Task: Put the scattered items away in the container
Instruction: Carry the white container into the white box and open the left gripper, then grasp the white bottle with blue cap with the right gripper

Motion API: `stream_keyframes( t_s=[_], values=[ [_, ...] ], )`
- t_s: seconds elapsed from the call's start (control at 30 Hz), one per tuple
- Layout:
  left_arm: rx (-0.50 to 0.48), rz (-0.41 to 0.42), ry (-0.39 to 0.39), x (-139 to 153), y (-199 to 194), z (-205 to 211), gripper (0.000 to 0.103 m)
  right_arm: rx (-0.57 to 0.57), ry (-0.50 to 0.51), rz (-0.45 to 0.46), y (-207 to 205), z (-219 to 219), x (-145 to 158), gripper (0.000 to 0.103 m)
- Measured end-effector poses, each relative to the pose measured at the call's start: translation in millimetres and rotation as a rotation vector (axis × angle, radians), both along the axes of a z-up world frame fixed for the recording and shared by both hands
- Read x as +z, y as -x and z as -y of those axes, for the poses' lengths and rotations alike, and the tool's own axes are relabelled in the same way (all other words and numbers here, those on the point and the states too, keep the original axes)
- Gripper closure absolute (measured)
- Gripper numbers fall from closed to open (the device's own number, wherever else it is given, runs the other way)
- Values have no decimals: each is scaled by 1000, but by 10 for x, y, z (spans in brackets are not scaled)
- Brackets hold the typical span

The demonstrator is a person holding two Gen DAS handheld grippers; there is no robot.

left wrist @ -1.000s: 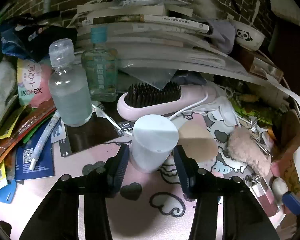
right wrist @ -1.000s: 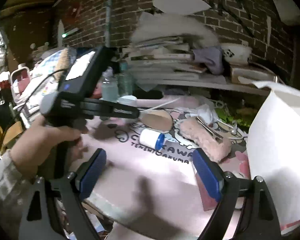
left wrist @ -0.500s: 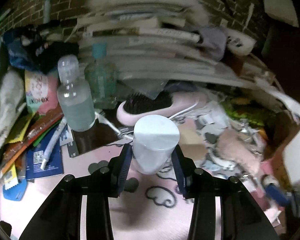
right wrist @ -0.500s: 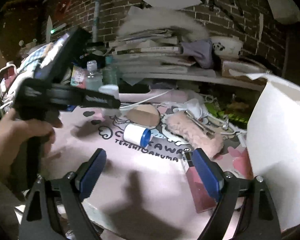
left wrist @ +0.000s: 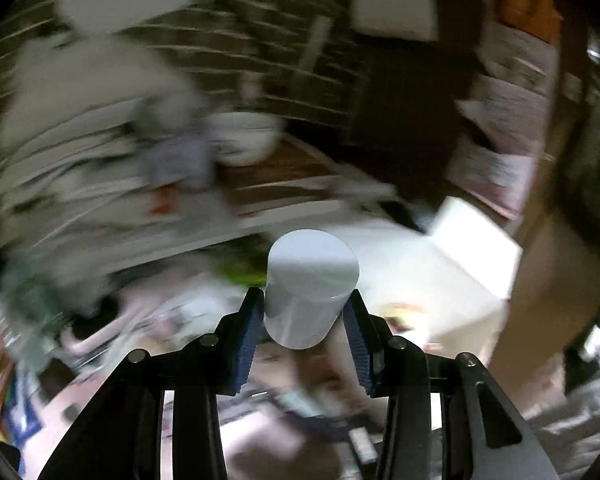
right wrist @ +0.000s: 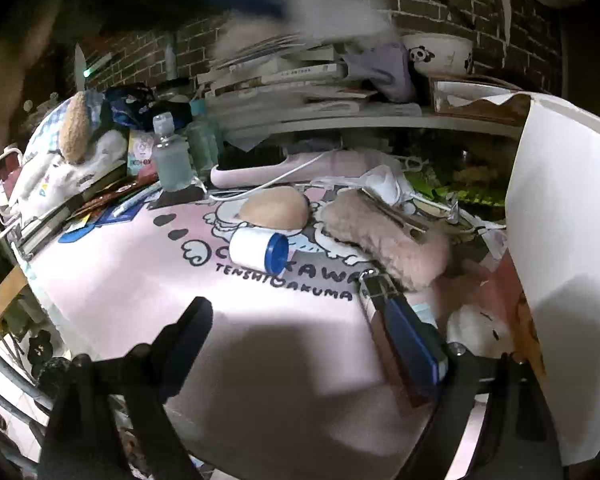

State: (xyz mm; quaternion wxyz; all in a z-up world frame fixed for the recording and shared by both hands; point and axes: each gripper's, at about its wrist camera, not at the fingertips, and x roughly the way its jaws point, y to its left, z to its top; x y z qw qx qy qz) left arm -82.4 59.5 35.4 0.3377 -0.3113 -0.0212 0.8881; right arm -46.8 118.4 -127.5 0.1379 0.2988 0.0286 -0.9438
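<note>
Brick wall and a sagging stack of books and papers (right wrist: 300, 84) back a cluttered worktop (right wrist: 148, 280) covered by a pink cartoon mat. In the left wrist view the left tool (left wrist: 306, 312) is clenched on a white cylindrical jar (left wrist: 310, 288), its blue pads pressing the jar's sides low down, so most of the jar stands proud above them. The scene behind it is heavily blurred, and the white container (left wrist: 440, 264) lies just beyond the jar, to the right.

The right tool (right wrist: 300, 340) is released, jaws wide and empty, hovering low over the mat. Ahead of it lie a small white bottle with a blue cap (right wrist: 260, 250) on its side, a tan sponge (right wrist: 276, 208) and a fluffy pink pouch (right wrist: 384, 240); the container's tall white wall (right wrist: 560, 240) rises at the right.

The main risk, as I judge it, is the jar slipping: the grip is low on a smooth round body, and a fast swing could tip it out before it clears the rim. It could also clip the container's wall and shove it. The capped bottle looks free to roll if nudged.
</note>
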Motion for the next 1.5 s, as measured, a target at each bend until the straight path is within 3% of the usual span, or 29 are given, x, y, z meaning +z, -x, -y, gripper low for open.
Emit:
stream_keyframes(
  t_s=[0.13,0.3,0.57,0.8,0.87,1.03,1.17,1.27,1.33,1.5],
  values=[
    [-179,41,16,197,-15,-494,67,-5,8,-2,-10,-16,-2,16],
    [-312,125,149,175,24,-1115,67,-4,8,-8,-17,-16,-7,16],
    [-385,273,362,-212,236,-1767,67,6,23,-5,-27,-6,-8,16],
    [-384,346,469,-526,359,-1974,66,10,42,-7,-25,-11,-6,16],
    [-382,352,471,-550,376,-1979,65,9,46,-7,-24,-20,-5,16],
    [-411,317,438,-456,292,-1920,36,2,49,-21,-63,-51,-12,16],
    [-430,278,356,-178,145,-1745,23,-6,34,-70,-150,-65,-9,16],
    [-421,225,286,103,-17,-1496,7,-13,40,-122,-224,-84,27,16],
    [-361,168,278,237,-132,-1216,1,-13,46,-137,-246,-90,46,16],
    [-133,80,240,285,-228,-494,0,12,44,-107,-201,-74,35,16]
  ],
)
